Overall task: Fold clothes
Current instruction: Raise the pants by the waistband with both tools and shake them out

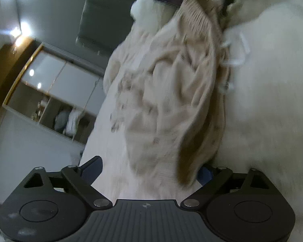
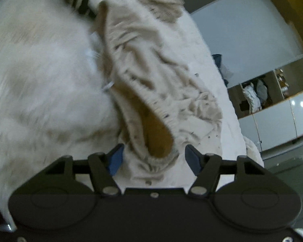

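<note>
Beige speckled garment (image 2: 151,76) lies crumpled on the white bed cover (image 2: 202,46) beside a fluffy white blanket (image 2: 40,70); left tool (image 1: 149,169) and right tool (image 2: 153,157) both stand apart, cloth between their fingers, unclamped.

White bed (image 1: 111,181) (image 2: 208,64) tilted across both wrist views, cover plain and blurred. Directly on it, beige speckled garment (image 1: 161,104) (image 2: 147,64), crumpled, ribbed hem toward twelve o'clock in left view. Fluffy white fabric (image 1: 272,100) (image 2: 40,80) at three o'clock, touching it.
</note>
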### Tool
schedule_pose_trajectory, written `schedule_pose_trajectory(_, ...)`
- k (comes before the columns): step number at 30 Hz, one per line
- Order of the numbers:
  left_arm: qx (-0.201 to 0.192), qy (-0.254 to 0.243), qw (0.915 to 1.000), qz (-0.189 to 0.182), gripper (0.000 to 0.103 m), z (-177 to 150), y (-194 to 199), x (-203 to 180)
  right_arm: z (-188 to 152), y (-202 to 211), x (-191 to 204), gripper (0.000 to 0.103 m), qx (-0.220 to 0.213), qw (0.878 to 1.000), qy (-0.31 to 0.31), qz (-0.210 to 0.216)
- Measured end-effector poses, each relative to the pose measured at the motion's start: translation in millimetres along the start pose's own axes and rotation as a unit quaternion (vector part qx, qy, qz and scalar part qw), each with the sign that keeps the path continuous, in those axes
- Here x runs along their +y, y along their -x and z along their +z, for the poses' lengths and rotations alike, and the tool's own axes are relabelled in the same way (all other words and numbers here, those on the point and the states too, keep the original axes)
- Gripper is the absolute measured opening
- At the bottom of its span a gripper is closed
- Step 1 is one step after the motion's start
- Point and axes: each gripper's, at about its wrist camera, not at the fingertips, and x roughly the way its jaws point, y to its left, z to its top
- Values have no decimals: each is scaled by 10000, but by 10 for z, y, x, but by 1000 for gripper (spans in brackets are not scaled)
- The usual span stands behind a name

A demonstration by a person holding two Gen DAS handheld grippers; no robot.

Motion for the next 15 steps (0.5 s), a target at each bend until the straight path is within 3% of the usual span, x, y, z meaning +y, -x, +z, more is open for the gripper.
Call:
schedule_pose_trajectory(2,-157,-149,9997,-76,29,57,-12,3,17,6,-106,28,-66,9995,-284,113)
schedule_pose_trajectory(3,-136,-136,9997,-116,18,92,-21,25,17,27,-143,22,-59,9992,-345,177)
schedule_pose_trajectory(4,-106,-10,9998,-161,10,141,-22,80,19,50,-182,14,-60,9989,-414,228)
schedule_pose_trajectory(5,-92,158,9997,-176,10,174,-10,139,28,82,-221,14,-91,9985,-500,221)
schedule_pose_trajectory(8,-143,1366,9905,90,8,274,110,479,84,254,-462,12,-286,9930,-1109,297)
schedule_pose_trajectory(11,-284,2636,9630,490,8,368,312,969,170,503,-798,11,-631,9823,-1760,98)
schedule_pose_trajectory(13,-507,3475,9322,878,8,479,515,1414,266,692,-1129,11,-917,9685,-2311,-127)
schedule_pose_trajectory(15,-722,3944,9093,1118,8,601,657,1736,355,904,-1448,11,-1225,9522,-2777,-357)
